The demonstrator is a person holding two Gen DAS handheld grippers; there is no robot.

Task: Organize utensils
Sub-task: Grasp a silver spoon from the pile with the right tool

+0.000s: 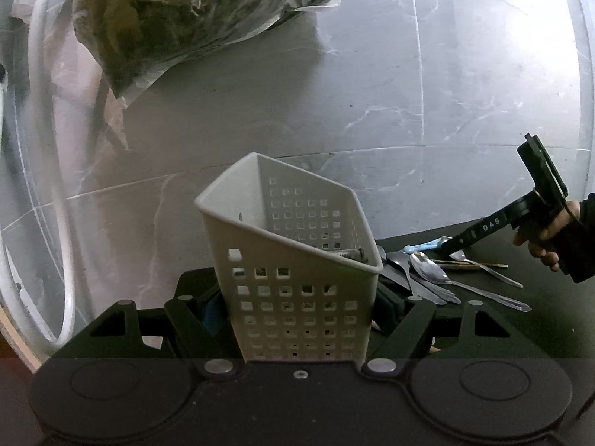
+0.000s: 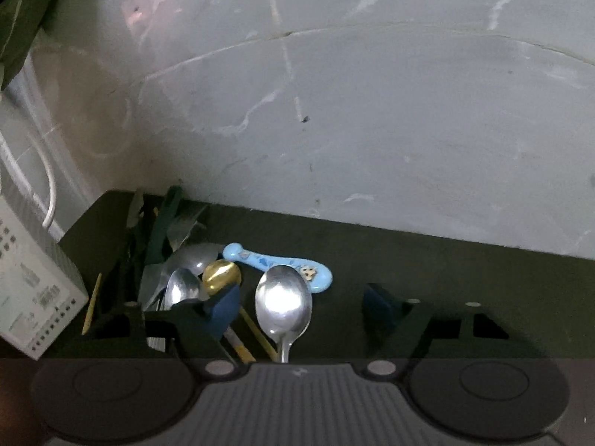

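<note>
My left gripper (image 1: 297,304) is shut on a white perforated utensil caddy (image 1: 293,260) and holds it tilted, with one metal utensil (image 1: 349,253) inside. To its right a pile of spoons (image 1: 431,271) lies on the dark table (image 1: 483,319). My right gripper (image 1: 461,239) reaches into that pile. In the right wrist view the right gripper (image 2: 301,308) is open over a large silver spoon (image 2: 283,303), with a gold spoon (image 2: 221,275), a light blue baby spoon (image 2: 279,263) and more silver spoons (image 2: 182,290) beside it. The caddy (image 2: 33,290) shows at left.
The dark table's far edge (image 2: 372,225) drops to a grey marble floor (image 1: 372,93). A large plastic bag (image 1: 178,15) lies on the floor at the back left, and a white hose (image 1: 55,186) curves along the left. Chopsticks (image 2: 92,303) lie near the caddy.
</note>
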